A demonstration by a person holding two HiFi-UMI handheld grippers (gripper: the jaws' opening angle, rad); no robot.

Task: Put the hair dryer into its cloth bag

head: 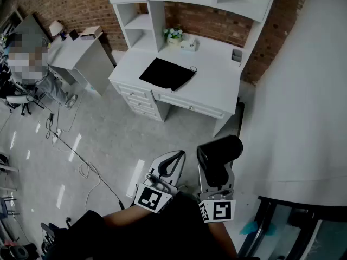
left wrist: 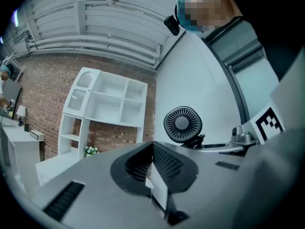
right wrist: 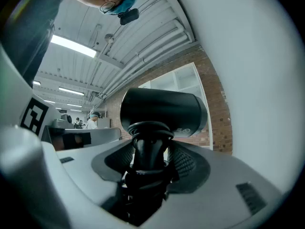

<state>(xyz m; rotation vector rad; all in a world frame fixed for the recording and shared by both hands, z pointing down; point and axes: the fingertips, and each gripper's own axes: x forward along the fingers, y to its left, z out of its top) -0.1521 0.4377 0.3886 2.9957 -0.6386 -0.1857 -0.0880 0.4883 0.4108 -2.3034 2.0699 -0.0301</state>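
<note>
Filling the head view from one to four o'clock is a large white curved panel (head: 303,91). A white wooden desk (head: 217,83) with drawers and an open-shelved hutch stands at twelve o'clock on the grey tiled floor (head: 103,140), well apart from both tools. The black cloth bag (head: 167,73) lies flat on the desk top, left of its centre, with nothing on it. The black hair dryer (head: 221,149) is off the desk, near six o'clock in the head view, just right of centre. It stands upright with its barrel above the right gripper (head: 217,172), whose jaws are clamped on its handle. The right gripper view confirms the grasp: both pads press the handle, which has loops of black cord round it. The left gripper (head: 174,157) sits just beside it at the seven o'clock side, not touching the dryer. Its jaws are clenched together with nothing between them. In the left gripper view the dryer's round rear grille (left wrist: 182,124) shows at one o'clock beyond the closed jaws. A small pot of white flowers (head: 173,34) stands at the back of the desk.
</note>
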